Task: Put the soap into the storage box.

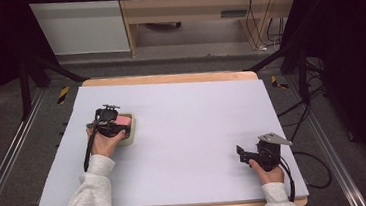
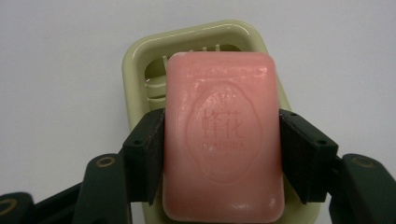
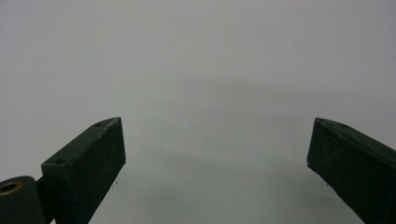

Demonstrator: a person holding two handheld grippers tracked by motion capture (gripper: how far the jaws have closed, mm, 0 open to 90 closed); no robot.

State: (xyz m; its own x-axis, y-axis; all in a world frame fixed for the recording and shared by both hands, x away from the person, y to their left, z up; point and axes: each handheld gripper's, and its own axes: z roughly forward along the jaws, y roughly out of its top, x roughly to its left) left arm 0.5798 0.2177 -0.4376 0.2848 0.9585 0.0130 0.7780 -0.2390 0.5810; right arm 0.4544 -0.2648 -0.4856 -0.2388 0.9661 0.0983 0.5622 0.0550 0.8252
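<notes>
A pink bar of soap point(image 2: 224, 135) with a stamped oval emblem lies over a pale green soap dish point(image 2: 140, 60). My left gripper point(image 2: 223, 154) is shut on the soap, one black jaw pressed to each long side. In the high view the soap point(image 1: 124, 119) and dish point(image 1: 129, 135) sit at the mat's left, under the left gripper point(image 1: 115, 124). My right gripper point(image 1: 243, 155) rests near the front right of the mat, and its jaws stand wide apart with nothing between them point(image 3: 217, 140).
A light grey mat point(image 1: 183, 133) covers a wooden table point(image 1: 169, 78). Beyond it are a wooden desk frame point(image 1: 197, 6), cables point(image 1: 312, 111) at the right and dark stand legs point(image 1: 42, 70) on the floor.
</notes>
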